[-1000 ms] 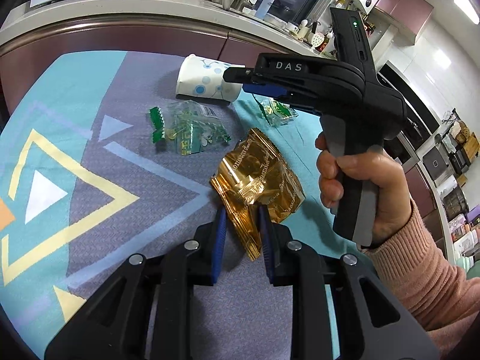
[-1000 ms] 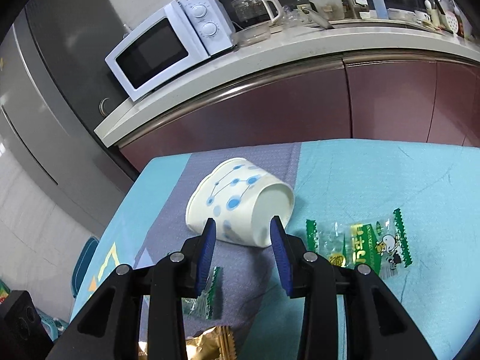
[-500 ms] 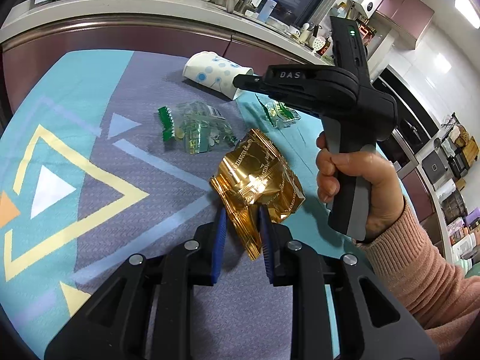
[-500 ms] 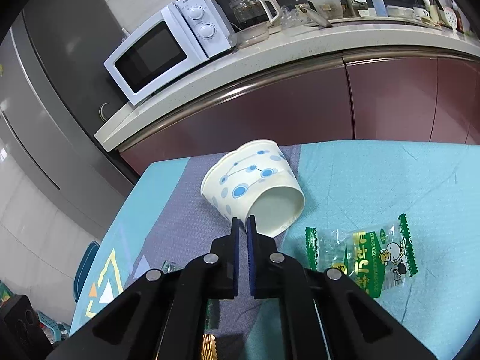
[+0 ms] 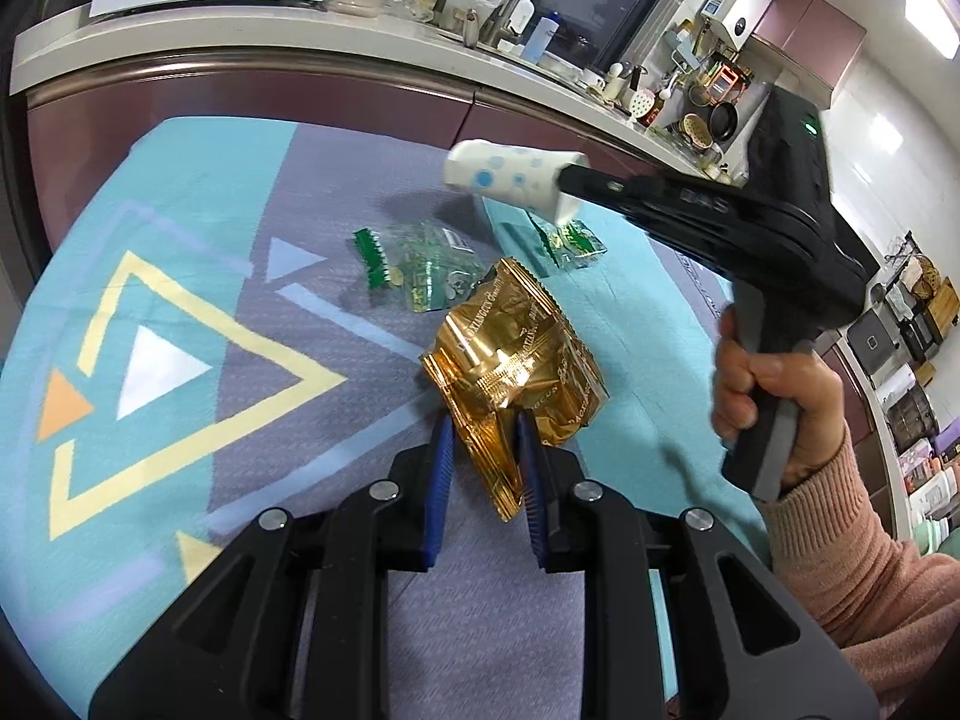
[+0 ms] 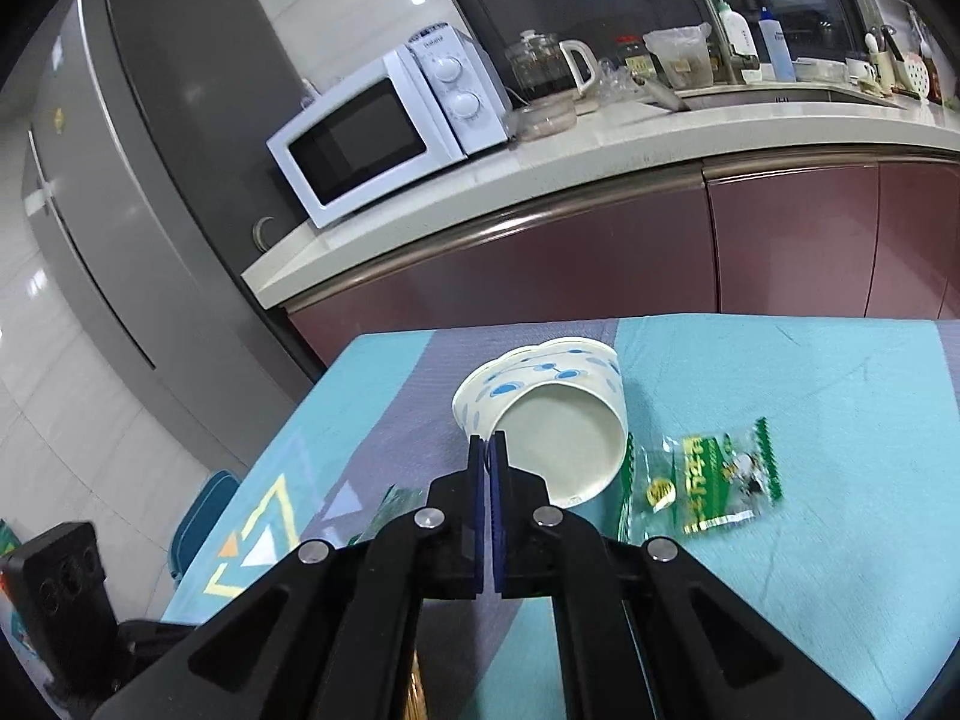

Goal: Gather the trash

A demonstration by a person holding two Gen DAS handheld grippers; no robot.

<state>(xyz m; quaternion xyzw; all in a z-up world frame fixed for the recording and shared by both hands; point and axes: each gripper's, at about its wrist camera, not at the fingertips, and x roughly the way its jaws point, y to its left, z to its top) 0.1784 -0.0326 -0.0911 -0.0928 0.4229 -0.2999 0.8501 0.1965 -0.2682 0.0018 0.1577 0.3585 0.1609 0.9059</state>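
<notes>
My right gripper (image 6: 488,450) is shut on the rim of a white paper cup with blue dots (image 6: 540,408) and holds it off the table, mouth toward the camera. The left wrist view shows that cup (image 5: 510,177) hanging in the air from the right gripper (image 5: 570,180). My left gripper (image 5: 483,456) is shut on a crumpled gold foil wrapper (image 5: 516,354), which rests on the tablecloth. Two clear green-printed candy wrappers lie flat: one (image 5: 420,267) beside the gold wrapper, the other (image 6: 708,480) under the cup's right side.
The table carries a teal and grey cloth (image 5: 180,300) with yellow triangle patterns. Behind it runs a counter with maroon doors (image 6: 600,264), a white microwave (image 6: 384,132) and a glass jug. A grey fridge (image 6: 132,180) stands at the left.
The right gripper's jaws closed from either side of the cup onto its rim, then lifted the cup off the cloth. The left gripper stayed put on the gold wrapper.
</notes>
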